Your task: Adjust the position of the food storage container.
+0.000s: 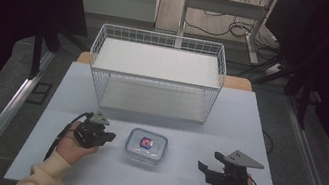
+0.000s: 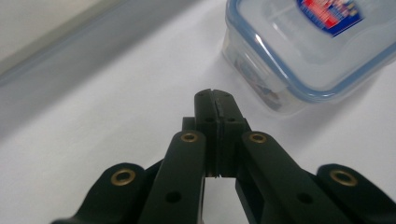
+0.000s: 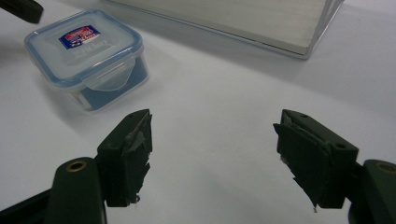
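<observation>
Approaching the lidded container at lower centre of the counter, I hold the left gripper, jaws pressed together, just left of it; the right gripper, jaws spread, sits farther off at lower right.

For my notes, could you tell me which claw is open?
The right claw: its jaws stand wide apart, whereas the left claw is shut, jaws pressed together.
</observation>
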`<state>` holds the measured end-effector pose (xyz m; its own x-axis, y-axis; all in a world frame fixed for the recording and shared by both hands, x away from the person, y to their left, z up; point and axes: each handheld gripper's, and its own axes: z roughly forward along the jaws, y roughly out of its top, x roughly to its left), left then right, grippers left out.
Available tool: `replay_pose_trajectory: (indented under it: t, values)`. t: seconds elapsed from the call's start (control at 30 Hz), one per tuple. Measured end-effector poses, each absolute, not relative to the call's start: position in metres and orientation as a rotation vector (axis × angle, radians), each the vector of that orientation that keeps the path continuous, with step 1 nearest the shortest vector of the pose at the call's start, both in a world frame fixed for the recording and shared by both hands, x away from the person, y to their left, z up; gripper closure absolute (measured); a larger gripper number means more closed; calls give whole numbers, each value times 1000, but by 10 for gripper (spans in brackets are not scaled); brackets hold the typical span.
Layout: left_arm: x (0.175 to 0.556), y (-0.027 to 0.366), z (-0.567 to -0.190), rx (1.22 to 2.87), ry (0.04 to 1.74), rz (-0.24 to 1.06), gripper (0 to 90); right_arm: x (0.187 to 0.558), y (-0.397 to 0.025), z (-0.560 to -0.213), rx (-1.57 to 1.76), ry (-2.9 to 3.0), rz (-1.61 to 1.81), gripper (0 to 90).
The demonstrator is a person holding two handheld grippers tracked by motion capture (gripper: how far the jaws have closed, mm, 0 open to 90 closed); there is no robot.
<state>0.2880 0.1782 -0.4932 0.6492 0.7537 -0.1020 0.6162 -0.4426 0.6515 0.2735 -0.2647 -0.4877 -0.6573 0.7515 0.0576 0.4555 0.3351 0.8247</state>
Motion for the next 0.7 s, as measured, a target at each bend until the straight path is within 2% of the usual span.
replay_pose_trajectory:
  t: [0.13,0.23,0.27,0.3,0.33,0.37,0.4,0.47,0.5,0.57,0.6,0.7]
  values:
    - [283,182,-493,2175,1057,256,875,273,-262,-487,1059,2276,1227,270]
    - [281,181,-495,2170,1064,263,787,272,-260,-488,1053,2283,1226,272]
    - [281,181,-496,2166,1071,277,726,272,-259,-488,1049,2288,1227,277]
    - [281,182,-497,2152,1114,309,563,272,-256,-487,1032,2306,1225,299]
    - [281,182,-497,2152,1114,309,475,271,-254,-486,1012,2323,1223,317]
    - [282,183,-497,2154,1141,305,475,271,-254,-486,1012,2323,1223,317]
    - [282,184,-498,2151,1166,301,400,271,-251,-484,989,2344,1219,346]
    - [282,186,-498,2129,1191,317,331,269,-242,-481,940,2392,1230,395]
    - [282,189,-498,2108,1209,307,289,267,-232,-478,882,2432,1215,449]
    - [282,190,-498,2098,1212,301,280,266,-222,-476,827,2482,1196,526]
    - [282,191,-498,2095,1213,293,280,266,-222,-476,827,2482,1196,526]
    - [282,192,-499,2095,1215,284,271,267,-205,-474,757,2574,1166,682]
